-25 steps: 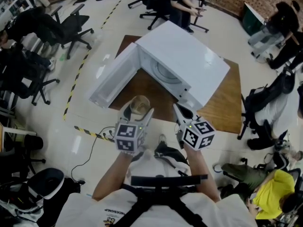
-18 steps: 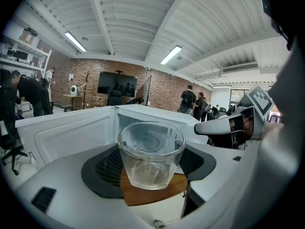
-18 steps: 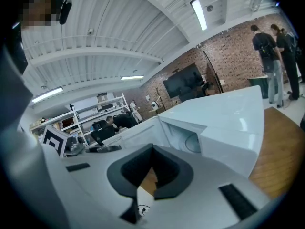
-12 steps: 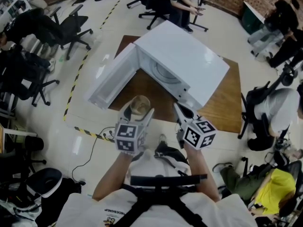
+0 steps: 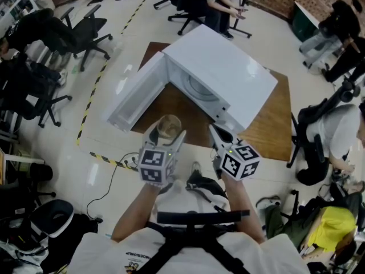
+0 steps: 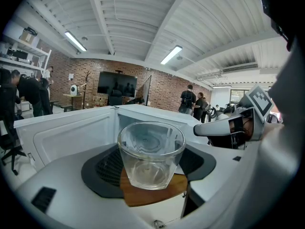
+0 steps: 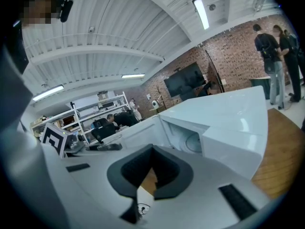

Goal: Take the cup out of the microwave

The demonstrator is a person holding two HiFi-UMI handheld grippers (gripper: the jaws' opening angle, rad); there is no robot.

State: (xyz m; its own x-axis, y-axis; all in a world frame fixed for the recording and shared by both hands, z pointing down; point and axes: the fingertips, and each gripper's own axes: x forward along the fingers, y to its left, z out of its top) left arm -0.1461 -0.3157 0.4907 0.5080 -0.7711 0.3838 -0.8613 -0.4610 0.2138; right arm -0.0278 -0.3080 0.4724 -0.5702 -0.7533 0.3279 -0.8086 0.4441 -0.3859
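Observation:
A clear glass cup (image 5: 169, 127) sits between the jaws of my left gripper (image 5: 169, 132), which is shut on it, in front of the microwave and over the table's near edge. In the left gripper view the cup (image 6: 151, 151) stands upright and empty between the dark pads (image 6: 101, 168). The white microwave (image 5: 228, 73) stands on the wooden table (image 5: 268, 130) with its door (image 5: 136, 91) swung open to the left; its turntable (image 5: 199, 87) is bare. My right gripper (image 5: 219, 135) hangs beside the cup, shut on nothing, its pads (image 7: 167, 173) meeting.
Office chairs (image 5: 85, 33) and seated people (image 5: 222, 4) ring the table. Black-and-yellow floor tape (image 5: 91, 99) runs at the left. A cable (image 5: 111, 176) trails on the floor below the table's front edge. Bags and a yellow item (image 5: 325, 233) lie at the lower right.
Both grippers and the cup stay where they were. Only a person at the right edge of the head view has shifted.

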